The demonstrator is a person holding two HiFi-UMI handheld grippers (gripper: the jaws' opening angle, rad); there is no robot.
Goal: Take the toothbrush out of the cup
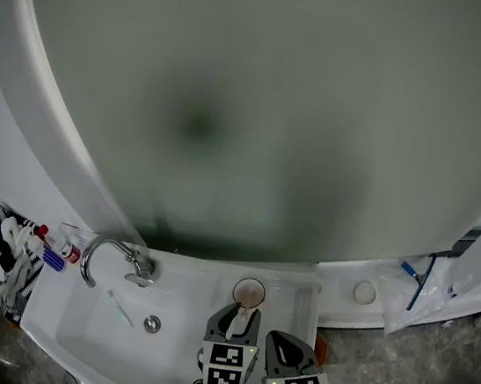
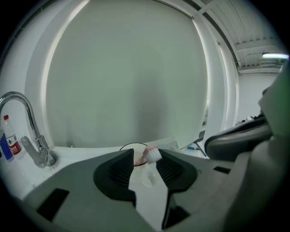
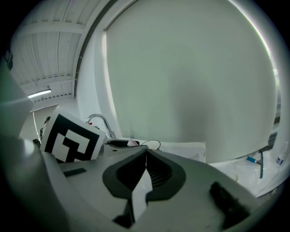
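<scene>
A big round mirror (image 1: 262, 101) in a white frame fills most of the head view, with the white sink (image 1: 71, 323) below it and its drain (image 1: 152, 324) at the bottom of the bowl. The left gripper (image 1: 243, 313) and the right gripper (image 1: 283, 342) sit side by side over the sink's near right part, each carrying its marker cube, and both point toward the mirror. A curved chrome tap (image 1: 111, 257) rises at the sink's back left, with a small red-capped bottle (image 1: 62, 249) just beyond it on the ledge. The cup (image 1: 249, 293) stands on the sink's back ledge to the right of the tap, directly ahead of the left gripper. It is a small round cup with a dark rim and a pinkish inside. The toothbrush (image 2: 153, 155) is in the cup (image 2: 137, 156), and its head sticks up over the near rim. The head is a short white block of bristles on a pink neck that slants back down into the cup's mouth. The left gripper (image 2: 146, 154) has its jaws spread wide. The bristle head sits between their tips, closer to the right-hand jaw, and neither pad presses on it. The right gripper (image 3: 146, 152) has its jaws closed tip to tip with nothing between them.
</scene>
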